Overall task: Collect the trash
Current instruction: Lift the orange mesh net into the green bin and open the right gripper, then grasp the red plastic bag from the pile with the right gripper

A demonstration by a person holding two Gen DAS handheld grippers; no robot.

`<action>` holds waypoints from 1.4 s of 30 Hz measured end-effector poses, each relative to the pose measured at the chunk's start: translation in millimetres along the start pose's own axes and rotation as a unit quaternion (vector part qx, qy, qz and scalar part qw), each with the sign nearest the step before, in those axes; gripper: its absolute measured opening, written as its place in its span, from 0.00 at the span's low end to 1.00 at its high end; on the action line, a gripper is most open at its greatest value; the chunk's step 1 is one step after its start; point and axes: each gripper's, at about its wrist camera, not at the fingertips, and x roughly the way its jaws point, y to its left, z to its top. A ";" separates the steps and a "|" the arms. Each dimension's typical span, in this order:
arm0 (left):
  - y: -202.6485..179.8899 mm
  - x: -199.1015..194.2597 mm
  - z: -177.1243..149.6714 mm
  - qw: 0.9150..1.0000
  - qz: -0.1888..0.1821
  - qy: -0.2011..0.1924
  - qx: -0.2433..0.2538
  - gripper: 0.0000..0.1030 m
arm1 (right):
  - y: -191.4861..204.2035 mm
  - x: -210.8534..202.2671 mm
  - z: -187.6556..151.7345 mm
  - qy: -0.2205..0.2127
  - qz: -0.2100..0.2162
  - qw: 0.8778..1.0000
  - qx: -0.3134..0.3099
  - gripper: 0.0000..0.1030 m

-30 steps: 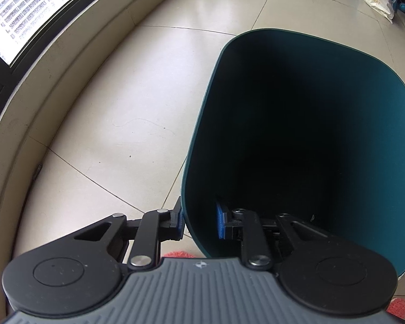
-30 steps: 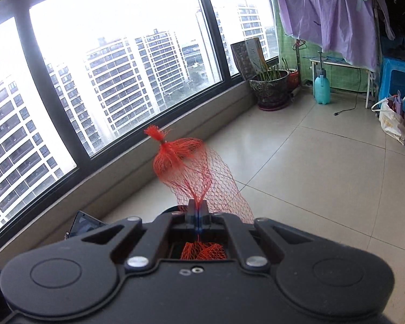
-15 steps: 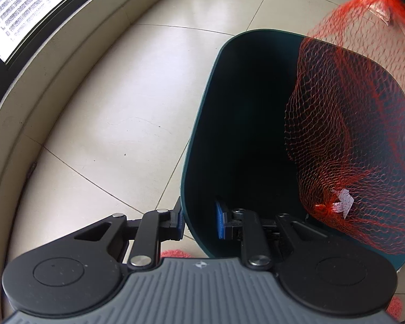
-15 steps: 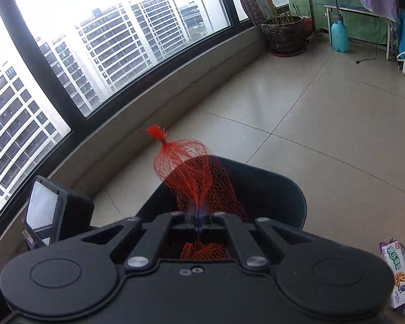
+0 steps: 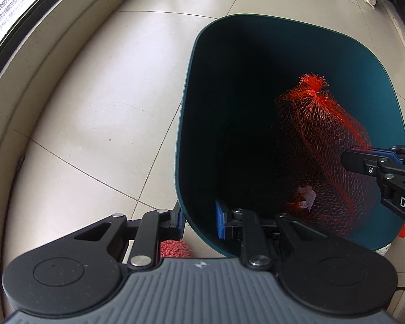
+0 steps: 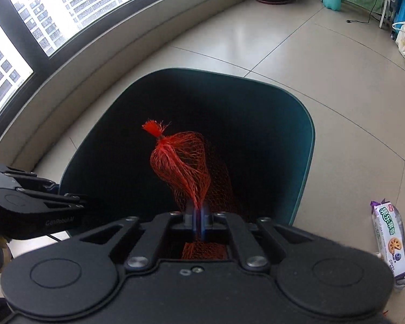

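The net [image 6: 185,162] hangs inside the mouth of the bin [image 6: 307,145], pinched near one edge by the right gripper [image 6: 198,216], whose jaws are pressed together on the mesh; its knotted tuft points toward the far wall, and a white scrap lies low in the mesh in the left view. The left gripper [image 5: 199,220] straddles the bin's near wall, one jaw outside and one inside, closed on the rim so the bin stays put.

The likeliest trouble is snagging; the mesh is open and light, and strands run back between the right jaws into the gripper body, so on release the net could cling to the pads or linkage and ride out again when the gripper lifts. A release made too high or too near the wall could leave the net draped over the rim instead of dropped to the bottom. If the left gripper slackens, a tug from a caught net could tip or drag the bin across the floor [image 6: 337,81].

A wrapper [image 6: 388,240] lies on the floor just right of the bin, not yet collected; a swinging right gripper might knock it further off.
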 end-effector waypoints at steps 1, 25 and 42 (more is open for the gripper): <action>-1.8 -0.4 -0.2 1.000 0.002 0.001 0.006 0.21 | 0.1 0.6 -2.9 0.005 -0.005 1.000 -0.005 0.06; -13.6 1.7 -6.6 0.999 0.049 -0.022 0.007 0.21 | -113.5 -127.2 -48.7 -0.077 -0.035 0.995 0.047 0.44; -17.6 2.7 -7.3 0.998 0.061 -0.028 0.006 0.21 | -205.9 -69.7 -107.1 -0.018 -0.105 0.987 0.118 0.61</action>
